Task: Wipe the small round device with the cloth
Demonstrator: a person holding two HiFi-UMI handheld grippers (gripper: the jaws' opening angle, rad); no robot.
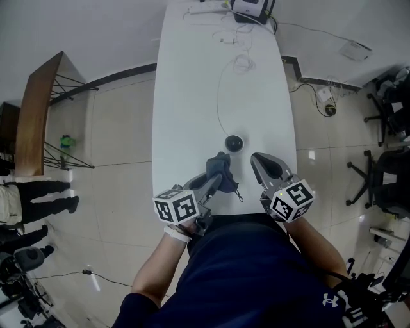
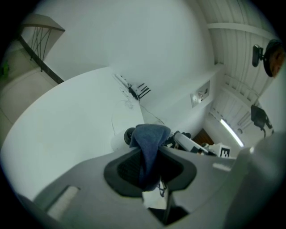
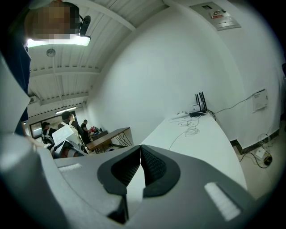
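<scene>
The small round black device (image 1: pixel 234 143) sits on the white table (image 1: pixel 192 96), a thin white cable running from it toward the far end. My left gripper (image 1: pixel 218 174) is shut on a dark blue cloth (image 1: pixel 220 168), held just short of the device on its near left side. In the left gripper view the cloth (image 2: pixel 149 145) hangs between the jaws and half hides the device (image 2: pixel 129 133). My right gripper (image 1: pixel 258 160) is shut and empty, raised near the table's right edge; in the right gripper view its jaws (image 3: pixel 141 157) meet tip to tip.
Loose white cables (image 1: pixel 240 61) and a black and white box (image 1: pixel 251 9) lie at the far end of the table. A wooden side table (image 1: pixel 35 109) stands left on the tiled floor. Office chairs (image 1: pixel 384 166) stand to the right. People stand at the left (image 1: pixel 32 198).
</scene>
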